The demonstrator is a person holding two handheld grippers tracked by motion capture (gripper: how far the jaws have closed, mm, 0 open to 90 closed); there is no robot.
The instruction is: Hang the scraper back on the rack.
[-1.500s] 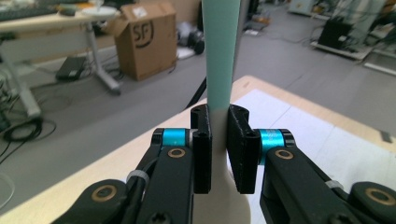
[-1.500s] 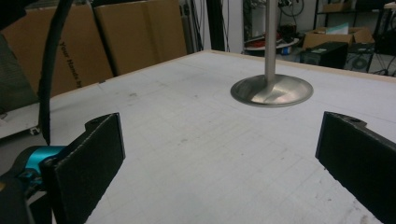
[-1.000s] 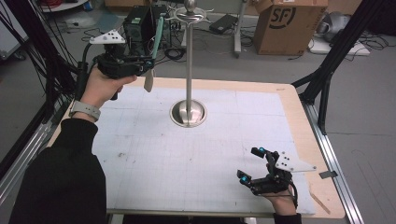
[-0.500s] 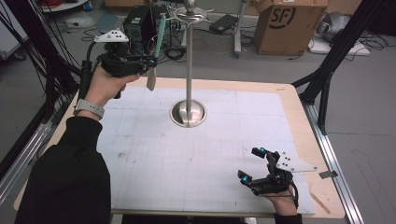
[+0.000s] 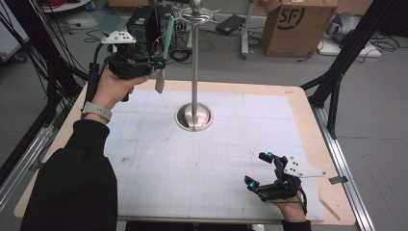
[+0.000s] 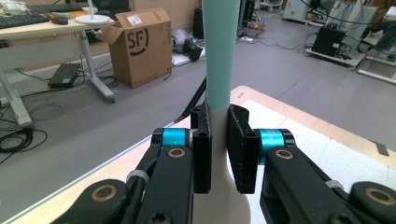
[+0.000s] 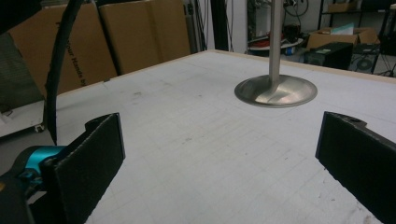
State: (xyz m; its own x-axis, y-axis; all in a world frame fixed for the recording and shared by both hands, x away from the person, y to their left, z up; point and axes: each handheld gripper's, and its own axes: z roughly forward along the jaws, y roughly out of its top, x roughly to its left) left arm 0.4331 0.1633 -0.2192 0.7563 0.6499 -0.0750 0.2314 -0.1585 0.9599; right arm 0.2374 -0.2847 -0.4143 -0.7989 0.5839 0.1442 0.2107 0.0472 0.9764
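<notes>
The metal stand [image 5: 194,72] rises at the upper middle of the frame and blocks passage there. Around its base, the bench [image 5: 202,163] is open on all sides.

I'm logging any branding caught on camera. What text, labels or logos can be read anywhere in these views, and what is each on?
"SF": printed on the side of the cardboard box on the floor beyond the table; it reads the same in the left gripper view.
White label on that box's top flap: too small to read.
Dark print on another cardboard box: too blurred to read.
</notes>
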